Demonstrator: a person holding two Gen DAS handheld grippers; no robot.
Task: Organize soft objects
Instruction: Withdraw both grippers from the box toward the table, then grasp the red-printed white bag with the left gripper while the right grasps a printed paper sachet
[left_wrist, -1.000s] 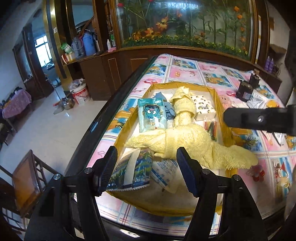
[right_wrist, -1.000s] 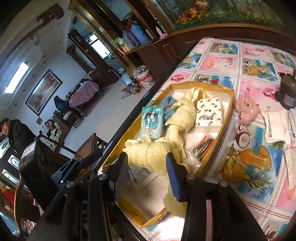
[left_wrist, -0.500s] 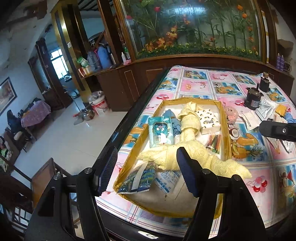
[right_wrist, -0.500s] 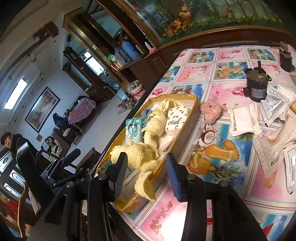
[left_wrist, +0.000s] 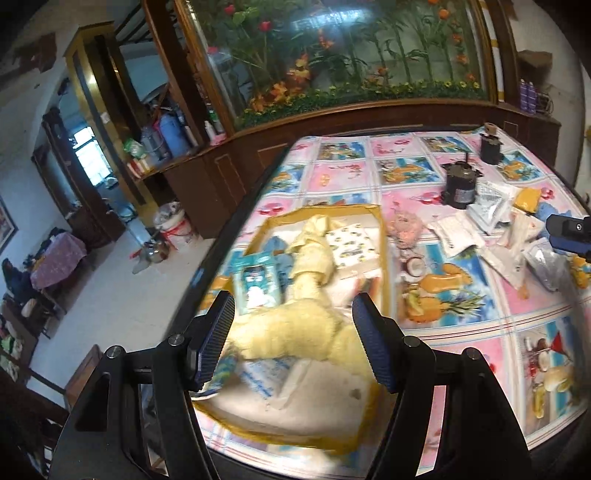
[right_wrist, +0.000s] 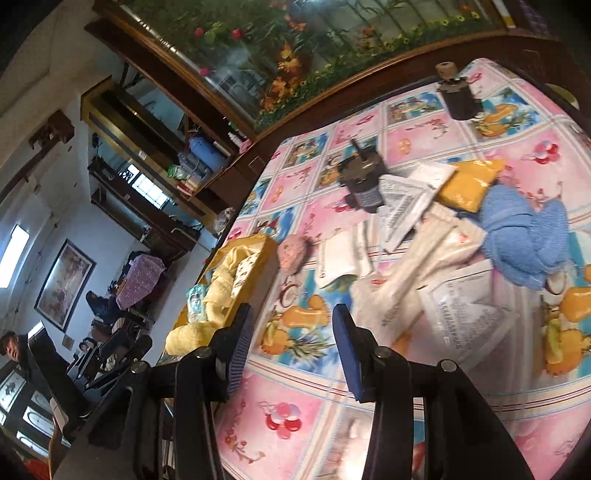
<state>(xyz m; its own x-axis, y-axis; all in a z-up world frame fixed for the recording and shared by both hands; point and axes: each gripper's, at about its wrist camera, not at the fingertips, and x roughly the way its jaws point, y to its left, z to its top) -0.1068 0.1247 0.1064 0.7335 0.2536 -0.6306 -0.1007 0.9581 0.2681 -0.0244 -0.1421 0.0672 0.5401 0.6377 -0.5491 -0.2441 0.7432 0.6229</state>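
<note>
Your left gripper (left_wrist: 291, 343) hovers open over the yellow towel (left_wrist: 306, 325) in the yellow tray (left_wrist: 384, 258) at the table's left edge. Your right gripper (right_wrist: 291, 354), open too, faces a blurred, probably blue towel (right_wrist: 524, 236) mid-table.

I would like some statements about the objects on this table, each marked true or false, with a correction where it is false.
1. The yellow towel lies in the yellow tray. True.
2. The right tool is shut on the blue towel. False: its jaws stand open and empty, and the blue towel lies on the tablecloth further away.
3. The pink fluffy object lies outside the tray, beside its wall. True.
4. The left tool holds the teal packet. False: the left tool is open, and the packet lies in the tray.
5. The dark cylinder stands inside the tray. False: it stands on the tablecloth, apart from the tray.
</note>
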